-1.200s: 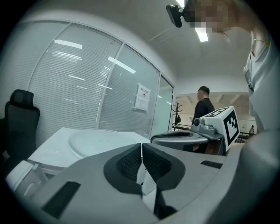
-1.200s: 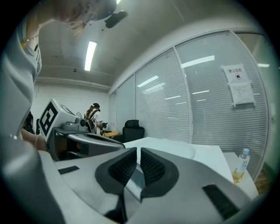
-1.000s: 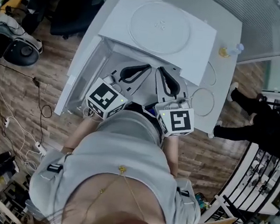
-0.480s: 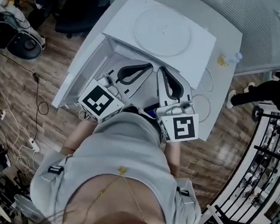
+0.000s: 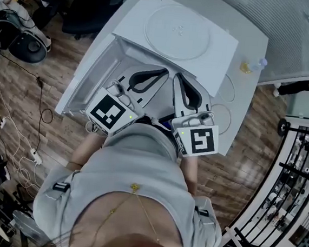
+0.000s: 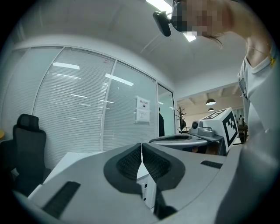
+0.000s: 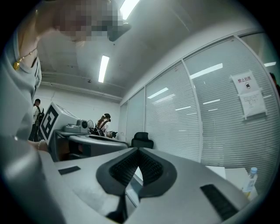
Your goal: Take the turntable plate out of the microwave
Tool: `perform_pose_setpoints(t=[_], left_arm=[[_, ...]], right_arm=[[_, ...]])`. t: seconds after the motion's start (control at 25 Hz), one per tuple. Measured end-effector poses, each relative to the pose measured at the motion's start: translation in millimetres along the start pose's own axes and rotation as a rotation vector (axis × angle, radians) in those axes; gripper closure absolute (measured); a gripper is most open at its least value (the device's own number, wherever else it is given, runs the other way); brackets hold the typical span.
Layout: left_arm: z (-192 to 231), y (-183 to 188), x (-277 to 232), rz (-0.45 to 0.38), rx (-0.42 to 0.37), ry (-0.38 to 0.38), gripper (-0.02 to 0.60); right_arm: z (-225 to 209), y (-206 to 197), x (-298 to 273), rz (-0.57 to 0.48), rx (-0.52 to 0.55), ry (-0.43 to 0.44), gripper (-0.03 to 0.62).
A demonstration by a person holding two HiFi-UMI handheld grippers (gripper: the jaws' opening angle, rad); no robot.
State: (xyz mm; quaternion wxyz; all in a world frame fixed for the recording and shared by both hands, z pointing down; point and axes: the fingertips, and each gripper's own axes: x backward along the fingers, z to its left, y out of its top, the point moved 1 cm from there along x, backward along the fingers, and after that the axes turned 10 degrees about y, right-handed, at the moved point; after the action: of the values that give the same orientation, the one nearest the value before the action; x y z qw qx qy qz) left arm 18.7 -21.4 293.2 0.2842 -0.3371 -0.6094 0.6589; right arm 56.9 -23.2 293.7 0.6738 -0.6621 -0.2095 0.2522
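Seen from above, a person in a light grey top [image 5: 133,172] stands at a white desk [image 5: 240,93] that carries a white box-shaped microwave oven [image 5: 218,58]. The microwave's door [image 5: 85,81] hangs open to the left. The round, pale turntable plate [image 5: 178,33] lies flat on top of the microwave, outside the cooking space. The person holds both grippers level, close to the chest and side by side, pointing at the open front of the microwave, below the plate and not touching it. The left gripper [image 5: 163,74] has its black ribbed fingers [image 6: 127,164] pressed together with nothing between them. The right gripper [image 5: 177,78] is the same: its fingers [image 7: 124,168] meet at the tips and hold nothing. A small clear bottle with a yellowish base [image 5: 254,63] stands on the desk to the right of the microwave, well apart from the plate. A black office chair [image 5: 90,5] stands on the brown wooden floor [image 5: 30,114] beyond the desk's left side.
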Motion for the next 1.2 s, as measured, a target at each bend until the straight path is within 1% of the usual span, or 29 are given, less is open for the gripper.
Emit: perform_pose_setpoints(t=[0.68, 0.96, 1.2], left_arm=[[-16.8, -8.2, -2.4, 0.002, 0.012, -0.01, 0.549], [-16.8, -10.4, -1.3, 0.026, 0.017, 0.005, 0.549], [-17.1, -14.1, -2.1, 0.03, 0.022, 0.01, 0.549]], right_arm=[[0.3, -6.9, 9.6, 0.01, -0.006, 0.015, 0.577], [1.8, -9.8, 11.1, 0.027, 0.001, 0.029, 0.579], [0.0, -11.0, 14.8, 0.026, 0.004, 0.025, 0.579]])
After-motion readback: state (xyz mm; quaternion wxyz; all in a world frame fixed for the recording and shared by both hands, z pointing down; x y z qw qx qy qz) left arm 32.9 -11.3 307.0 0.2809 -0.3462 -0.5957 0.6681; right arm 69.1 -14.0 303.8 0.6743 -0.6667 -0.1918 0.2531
